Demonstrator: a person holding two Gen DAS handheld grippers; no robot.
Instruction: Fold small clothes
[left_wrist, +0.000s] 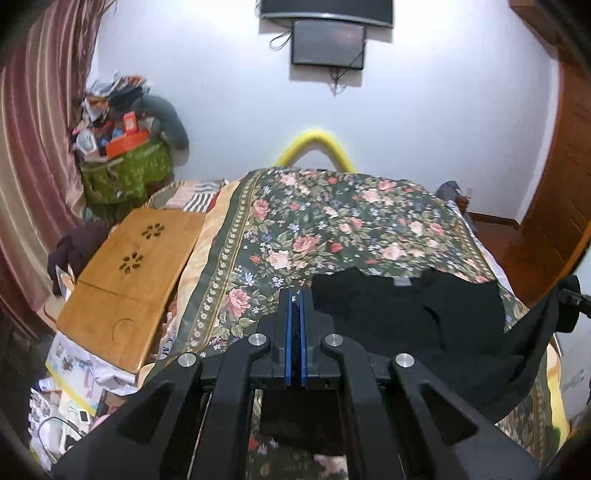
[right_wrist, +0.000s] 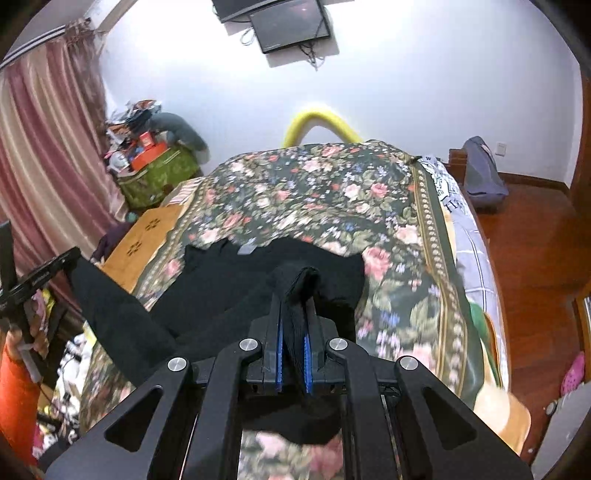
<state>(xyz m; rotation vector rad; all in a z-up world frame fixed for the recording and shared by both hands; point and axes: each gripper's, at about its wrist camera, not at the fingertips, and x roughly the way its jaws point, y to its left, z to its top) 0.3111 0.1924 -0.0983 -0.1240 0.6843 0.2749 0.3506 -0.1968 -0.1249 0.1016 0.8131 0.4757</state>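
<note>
A black garment (left_wrist: 388, 314) with a small grey neck label lies partly on the floral bedspread (left_wrist: 314, 229); its near edge is lifted off the bed at both ends. My left gripper (left_wrist: 295, 295) is shut, a thin layer of the black cloth pinched between its blue pads and more hanging below. In the right wrist view my right gripper (right_wrist: 295, 291) is shut on a bunched fold of the black garment (right_wrist: 229, 273), raised above the bedspread (right_wrist: 314, 192). The left gripper (right_wrist: 40, 277) shows at that view's left edge, with cloth stretched up to it.
A wooden lap tray (left_wrist: 122, 280) lies on the bed's left side, a green-covered heap of clutter (left_wrist: 125, 173) beyond it by the striped curtain. A yellow tube (left_wrist: 314, 144) arches behind the bed. Wooden floor (right_wrist: 535, 258) and a grey bag (right_wrist: 480, 173) lie to the right.
</note>
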